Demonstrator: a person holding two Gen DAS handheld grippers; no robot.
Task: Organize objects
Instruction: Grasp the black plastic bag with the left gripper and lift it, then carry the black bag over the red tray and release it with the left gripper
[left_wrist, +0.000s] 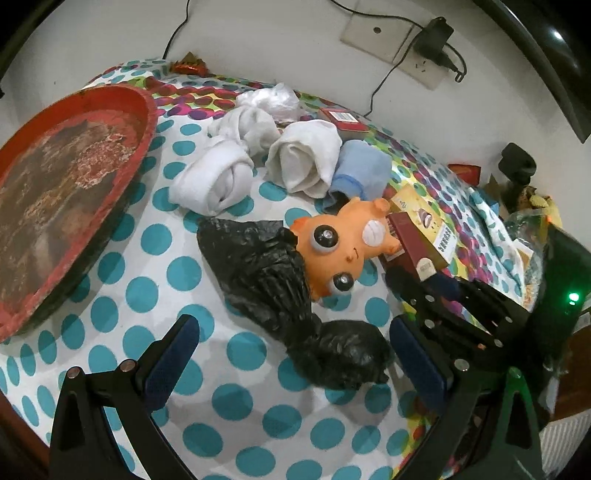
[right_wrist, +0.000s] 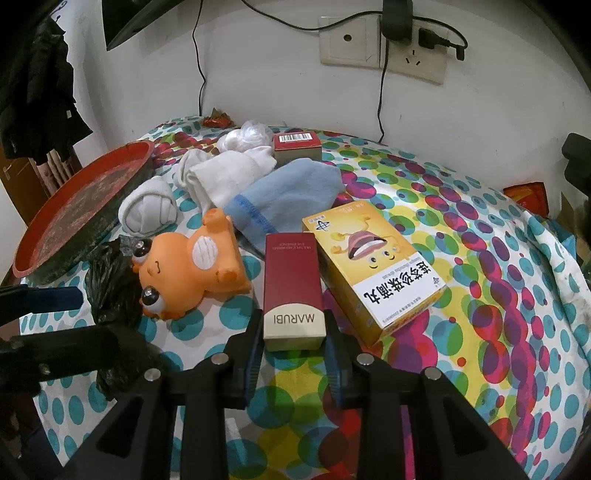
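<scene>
Step in hand, I reckon: pick-up of the red MARUBI box. Right claw is clamped on the box's near end, pads pressing both sides; box lies near the desk's front edge, betw. orange toy and yellow box, touching the latter. Left claw is open, hovering over the black bag, nothing gripped.

Next move prob. needs a straight lift w/o dragging the neighbours, then a carry to the red tray at the desk's left edge.

Surface: polka-dot cloth, socks toward the back edge. Room: white wall, sockets w/ cables.
</scene>
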